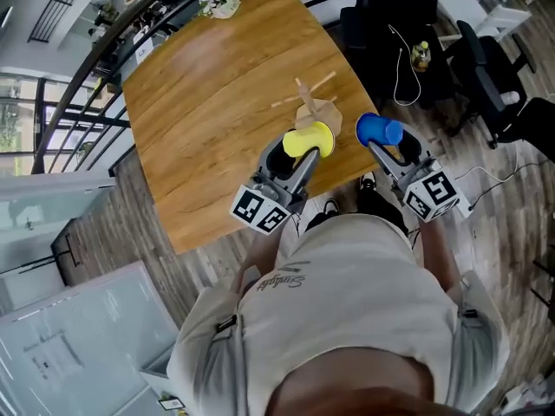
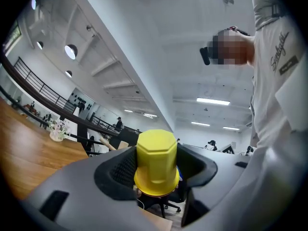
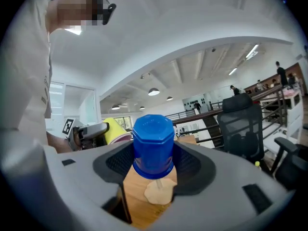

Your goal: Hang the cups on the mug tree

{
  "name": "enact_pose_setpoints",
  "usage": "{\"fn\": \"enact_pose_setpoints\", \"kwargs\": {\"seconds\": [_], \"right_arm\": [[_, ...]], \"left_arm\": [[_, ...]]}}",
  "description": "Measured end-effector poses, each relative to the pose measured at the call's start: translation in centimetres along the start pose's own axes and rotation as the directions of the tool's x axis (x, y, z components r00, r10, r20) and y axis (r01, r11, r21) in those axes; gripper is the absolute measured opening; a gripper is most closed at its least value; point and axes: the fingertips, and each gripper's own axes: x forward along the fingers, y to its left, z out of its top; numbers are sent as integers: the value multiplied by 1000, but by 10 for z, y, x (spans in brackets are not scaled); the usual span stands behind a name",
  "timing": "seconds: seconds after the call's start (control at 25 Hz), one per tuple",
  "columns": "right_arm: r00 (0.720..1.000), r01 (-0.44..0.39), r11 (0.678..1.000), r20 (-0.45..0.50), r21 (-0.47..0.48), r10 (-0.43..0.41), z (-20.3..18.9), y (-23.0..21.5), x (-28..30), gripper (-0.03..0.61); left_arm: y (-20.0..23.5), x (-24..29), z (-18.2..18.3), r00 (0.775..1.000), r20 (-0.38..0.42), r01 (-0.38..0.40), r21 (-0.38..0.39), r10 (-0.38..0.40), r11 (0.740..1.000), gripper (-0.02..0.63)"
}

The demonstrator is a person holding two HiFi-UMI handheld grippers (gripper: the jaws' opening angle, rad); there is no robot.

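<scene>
The person leans over with both arms held low and forward in front of the torso. The left gripper (image 1: 301,152) points ahead and a little to the right, its marker cube (image 1: 260,208) at the end nearest the body. Its jaws are closed against the sides of a yellow cup (image 2: 156,163). The right gripper (image 1: 381,141) is near it but apart, angled ahead and to the left, with its own marker cube (image 1: 431,193) also toward the body. Its jaws are pressed onto a blue cup (image 3: 153,147). The hands are mostly hidden below the torso; a strip behind the right cube is probably the right forearm (image 1: 436,245).
</scene>
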Motion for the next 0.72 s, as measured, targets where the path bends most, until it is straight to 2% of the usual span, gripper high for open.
{"fn": "enact_pose_setpoints", "kwargs": {"seconds": [0.16, 0.28, 0.52, 0.72], "right_arm": [[996, -95, 994, -4, -62, 94, 9, -14, 22, 241], [987, -159, 985, -4, -64, 159, 12, -19, 35, 241], [956, -295, 955, -22, -40, 294, 7, -31, 55, 241], [927, -374, 926, -27, -55, 373, 6, -37, 70, 241]], "left_arm": [[7, 13, 7, 996, 26, -81, 22, 80, 996, 258], [15, 14, 11, 986, 52, -159, 32, 157, 987, 258], [26, 13, 19, 946, 115, -309, 43, 302, 950, 258], [26, 7, 24, 917, 138, -385, 53, 375, 921, 258]]}}
